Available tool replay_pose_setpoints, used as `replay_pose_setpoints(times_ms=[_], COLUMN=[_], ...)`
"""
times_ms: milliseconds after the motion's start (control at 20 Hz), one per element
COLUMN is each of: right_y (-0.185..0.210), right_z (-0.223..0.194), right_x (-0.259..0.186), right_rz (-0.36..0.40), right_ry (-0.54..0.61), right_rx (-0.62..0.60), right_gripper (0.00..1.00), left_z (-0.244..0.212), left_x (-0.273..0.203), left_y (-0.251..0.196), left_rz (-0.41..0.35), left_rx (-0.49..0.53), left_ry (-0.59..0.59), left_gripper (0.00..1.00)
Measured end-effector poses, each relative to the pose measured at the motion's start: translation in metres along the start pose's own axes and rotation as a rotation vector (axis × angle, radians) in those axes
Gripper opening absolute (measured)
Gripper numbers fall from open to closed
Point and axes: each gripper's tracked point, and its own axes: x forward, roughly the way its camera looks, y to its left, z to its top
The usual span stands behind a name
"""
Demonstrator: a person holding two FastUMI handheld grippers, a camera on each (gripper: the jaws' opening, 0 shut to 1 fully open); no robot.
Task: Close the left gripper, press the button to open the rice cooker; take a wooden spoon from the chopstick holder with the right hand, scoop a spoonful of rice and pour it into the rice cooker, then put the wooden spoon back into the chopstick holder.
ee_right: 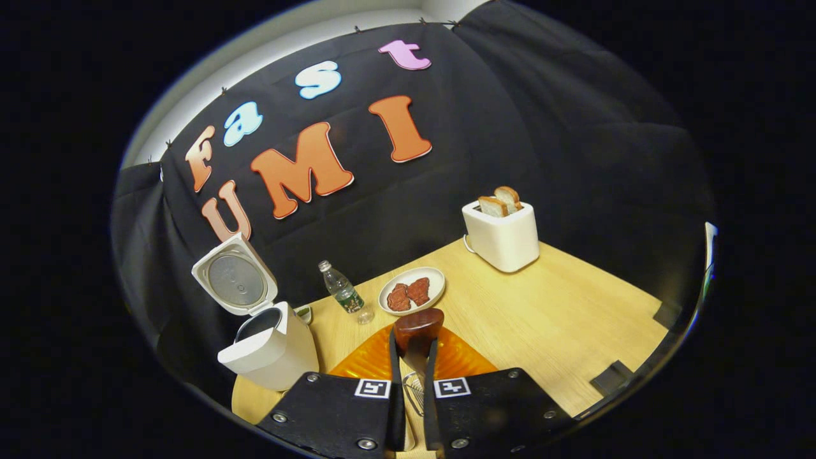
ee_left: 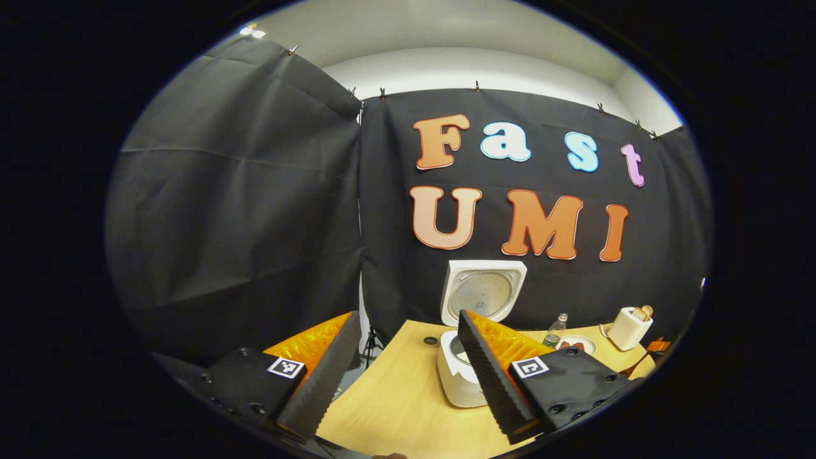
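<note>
On the wooden table point(ee_right: 548, 319) the rice cooker point(ee_right: 271, 347) was left lid-up for pouring, the wooden spoon point(ee_right: 417, 331) was clamped in the right gripper point(ee_right: 413, 363), and the left gripper point(ee_left: 408, 376) was held spread apart, empty.

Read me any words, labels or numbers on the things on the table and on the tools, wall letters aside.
Bottle label: too small to read.
Square tags on the left tool and right tool: coded patterns, no words.
Rice cooker, toaster: no text visible.
Wooden spoon: no marks.
</note>
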Motion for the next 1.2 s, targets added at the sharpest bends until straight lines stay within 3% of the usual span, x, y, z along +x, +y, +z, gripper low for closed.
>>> replay_pose_setpoints(times_ms=[200,350,600,900,1200], right_y=[0.038,0.081,0.129,0.133,0.129], right_z=[0.032,0.036,-0.006,-0.083,-0.122], right_x=[-0.032,-0.049,-0.047,-0.022,-0.012], right_rz=[0.047,0.130,0.226,0.201,0.151], right_ry=[-0.088,-0.104,-0.055,0.051,0.069], right_rx=[-0.004,-0.020,-0.112,-0.284,-0.438], right_gripper=[0.11,0.11,0.11,0.10,0.11], left_z=[0.008,0.009,0.014,0.014,0.007], left_x=[0.000,0.000,-0.006,-0.008,-0.006], left_y=[0.008,0.021,0.028,0.028,0.027], left_rz=[-0.014,0.010,0.021,0.018,0.024], left_rx=[-0.017,-0.004,0.021,0.028,0.060], left_ry=[-0.028,-0.039,-0.061,-0.058,-0.038], left_gripper=[1.00,1.00,1.00,1.00,1.00])
